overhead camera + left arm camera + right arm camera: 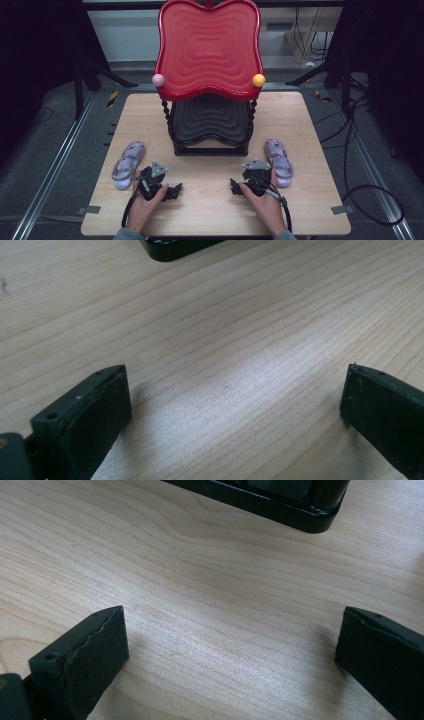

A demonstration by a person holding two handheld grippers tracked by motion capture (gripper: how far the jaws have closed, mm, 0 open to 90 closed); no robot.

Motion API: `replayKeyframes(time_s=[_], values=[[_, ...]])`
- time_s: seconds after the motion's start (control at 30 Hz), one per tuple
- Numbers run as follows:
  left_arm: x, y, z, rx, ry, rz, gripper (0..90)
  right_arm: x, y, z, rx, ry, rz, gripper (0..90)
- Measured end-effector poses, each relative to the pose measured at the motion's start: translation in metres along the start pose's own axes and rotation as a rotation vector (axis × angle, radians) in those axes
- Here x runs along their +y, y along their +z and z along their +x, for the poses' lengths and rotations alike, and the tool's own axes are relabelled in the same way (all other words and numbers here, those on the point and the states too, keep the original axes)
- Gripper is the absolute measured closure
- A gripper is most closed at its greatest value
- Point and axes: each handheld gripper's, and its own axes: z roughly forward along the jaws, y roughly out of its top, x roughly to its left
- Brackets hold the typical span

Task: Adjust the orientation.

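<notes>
**Two open grippers rest on a bench between a pair of sandals**

We see a wooden bench from above. A person's hands come in from the bottom edge, each holding a gripper that rests on the wood. The left gripper and the right gripper point inward toward each other, and both have their jaws spread wide with nothing between them, only bare wood grain.

The nearest things are two lilac sandals. The left sandal lies just outside the left gripper, the right sandal just outside the right gripper, each apart from the jaws. We judge this a ready pose, one sandal within reach of each hand.

Behind them stands a two-tier rack: a red tray on top, a black tray below. Its twisted black posts and the low gap between the tiers could obstruct any placement there.
</notes>
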Motion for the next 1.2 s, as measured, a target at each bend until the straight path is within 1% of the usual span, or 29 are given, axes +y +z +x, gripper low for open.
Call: replayKeyframes(time_s=[0.07,0.1,0.13,0.17,0.23,0.27,0.3,0.33,0.37,0.4,0.43,0.47,0.5,0.57,0.67,0.7,0.77,0.8,0.83,0.87,0.97,1.13,1.2], values=[[0.004,-0.005,0.000,-0.002,0.000,0.012,4.0,0.000,0.000,0.000,0.001,0.000,0.000,0.7],[0.007,-0.008,0.000,0.002,0.012,0.015,3.1,0.000,0.000,0.000,0.001,0.000,0.000,0.7],[0.007,-0.008,0.000,0.002,0.012,0.015,3.2,0.000,0.000,0.000,0.001,0.000,0.000,0.7],[0.015,-0.019,0.001,0.016,0.022,0.018,3.5,0.000,0.000,0.000,0.001,-0.001,0.000,0.7],[0.027,-0.032,0.004,0.023,0.024,0.029,3.2,0.000,0.000,0.000,0.001,-0.001,0.000,0.7],[0.027,-0.032,0.004,0.023,0.024,0.029,3.2,0.000,0.000,0.000,0.001,-0.001,0.000,0.7],[0.037,-0.043,0.009,0.036,0.037,0.029,3.2,0.000,0.000,0.000,0.001,-0.001,0.000,0.7],[0.037,-0.043,0.009,0.036,0.037,0.029,3.1,0.000,0.000,0.000,0.001,-0.001,0.000,0.7],[0.044,-0.053,0.014,0.054,0.034,0.029,3.2,0.000,0.000,0.000,0.002,-0.002,0.000,0.7],[0.048,-0.059,0.018,0.055,0.032,0.039,3.5,0.000,0.000,0.000,0.004,-0.004,0.000,0.8],[0.051,-0.062,0.021,0.059,0.032,0.047,3.5,0.000,0.000,-0.001,0.005,-0.006,0.003,0.7],[0.051,-0.062,0.021,0.059,0.032,0.047,4.1,0.000,0.000,-0.001,0.005,-0.006,0.003,0.7],[0.057,-0.072,0.030,0.074,0.022,0.052,4.9,0.000,0.000,-0.001,0.009,-0.009,0.003,0.8],[0.061,-0.083,0.039,0.091,0.014,0.053,5.2,0.000,0.000,-0.002,0.011,-0.014,0.002,0.8],[0.063,-0.093,0.051,0.120,0.008,0.058,6.2,0.000,0.000,-0.002,0.011,-0.014,0.002,0.7],[0.063,-0.097,0.057,0.131,-0.002,0.062,6.5,0.000,0.000,-0.002,0.011,-0.014,0.002,0.7],[0.061,-0.102,0.066,0.138,-0.015,0.070,7.4,0.000,0.000,-0.002,0.011,-0.014,0.002,0.7],[0.061,-0.102,0.066,0.138,-0.015,0.070,7.9,0.000,0.000,-0.002,0.011,-0.014,0.002,0.8],[0.060,-0.105,0.070,0.144,-0.020,0.072,7.9,0.000,0.000,-0.002,0.011,-0.015,0.002,0.8],[0.058,-0.109,0.077,0.155,-0.032,0.071,8.1,0.000,0.000,-0.002,0.011,-0.014,0.002,0.8],[0.054,-0.117,0.088,0.165,-0.064,0.065,9.2,0.000,0.000,-0.002,0.011,-0.015,0.002,0.7],[0.048,-0.123,0.102,0.193,-0.078,0.098,11.7,0.000,0.000,-0.002,0.011,-0.015,0.002,0.8],[0.047,-0.124,0.105,0.193,-0.081,0.107,14.3,0.000,0.000,-0.002,0.011,-0.014,0.003,0.7]])
